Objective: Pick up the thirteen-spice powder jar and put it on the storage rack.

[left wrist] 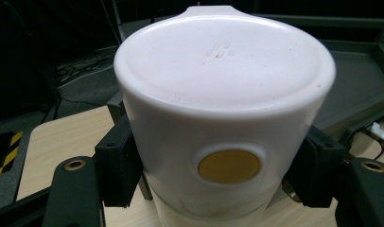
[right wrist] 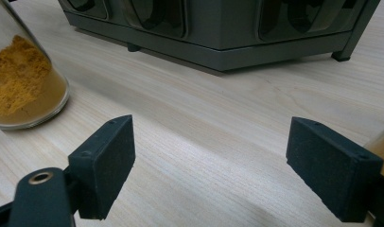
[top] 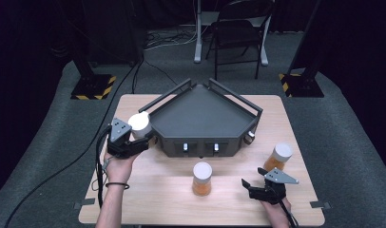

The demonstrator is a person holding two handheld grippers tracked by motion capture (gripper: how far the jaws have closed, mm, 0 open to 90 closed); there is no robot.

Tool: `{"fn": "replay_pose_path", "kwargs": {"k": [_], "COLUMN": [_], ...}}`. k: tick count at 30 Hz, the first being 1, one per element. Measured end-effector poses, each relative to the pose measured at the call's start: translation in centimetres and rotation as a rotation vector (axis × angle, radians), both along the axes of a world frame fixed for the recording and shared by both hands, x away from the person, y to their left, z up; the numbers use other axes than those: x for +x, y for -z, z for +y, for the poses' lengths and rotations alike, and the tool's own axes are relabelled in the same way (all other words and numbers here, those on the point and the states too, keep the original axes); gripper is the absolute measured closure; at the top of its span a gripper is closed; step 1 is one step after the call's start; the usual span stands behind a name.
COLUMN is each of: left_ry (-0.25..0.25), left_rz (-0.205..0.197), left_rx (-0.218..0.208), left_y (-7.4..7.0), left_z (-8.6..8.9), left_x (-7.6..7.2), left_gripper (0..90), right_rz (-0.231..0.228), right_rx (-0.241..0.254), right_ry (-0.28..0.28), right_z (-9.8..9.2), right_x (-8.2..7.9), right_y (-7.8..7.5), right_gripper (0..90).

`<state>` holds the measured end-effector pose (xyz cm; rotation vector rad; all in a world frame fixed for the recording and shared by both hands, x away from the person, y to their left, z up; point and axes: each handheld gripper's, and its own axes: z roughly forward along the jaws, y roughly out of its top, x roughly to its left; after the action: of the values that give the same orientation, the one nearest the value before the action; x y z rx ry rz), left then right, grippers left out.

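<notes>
My left gripper (top: 139,136) is shut on a jar with a white lid (top: 139,121), held off the table just left of the dark grey corner-shaped tray (top: 200,111). In the left gripper view the white jar (left wrist: 223,94) sits between both black pads (left wrist: 117,168), lid towards the camera, with a round orange window on its side. My right gripper (top: 253,177) rests low near the table's front right, open with nothing between its fingers (right wrist: 102,165). A jar of orange powder (top: 202,179) stands left of it, and another one (top: 279,156) stands just behind it.
The tray's front wall (right wrist: 218,38) has dark openings and faces the right gripper across bare wood. The orange-powder jar (right wrist: 20,80) stands at the left of that view. Beyond the table are a folding chair (top: 238,33), stand bases and floor cables.
</notes>
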<state>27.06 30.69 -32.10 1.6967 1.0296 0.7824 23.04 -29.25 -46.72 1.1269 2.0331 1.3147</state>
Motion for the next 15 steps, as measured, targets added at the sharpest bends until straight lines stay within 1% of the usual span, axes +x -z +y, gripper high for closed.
{"fn": "replay_pose_path", "kwargs": {"k": [2,7,15], "left_ry": [0.001,0.01,0.02], "left_rz": [-0.005,-0.005,-0.001], "left_rx": [-0.011,0.003,0.0], "left_y": [-0.3,-1.2,-1.7], "left_z": [-0.2,-1.1,-2.5], "left_x": [0.3,1.1,2.9], "left_gripper": [30.5,30.6,30.5], "right_rz": [0.0,0.0,0.003], "right_rx": [-0.001,0.0,0.007], "right_ry": [0.0,-0.001,-0.002], "right_z": [0.0,0.0,-0.1], "right_x": [0.0,0.0,0.1], "right_y": [0.0,0.0,0.0], "right_gripper": [15.3,15.3,15.3]}}
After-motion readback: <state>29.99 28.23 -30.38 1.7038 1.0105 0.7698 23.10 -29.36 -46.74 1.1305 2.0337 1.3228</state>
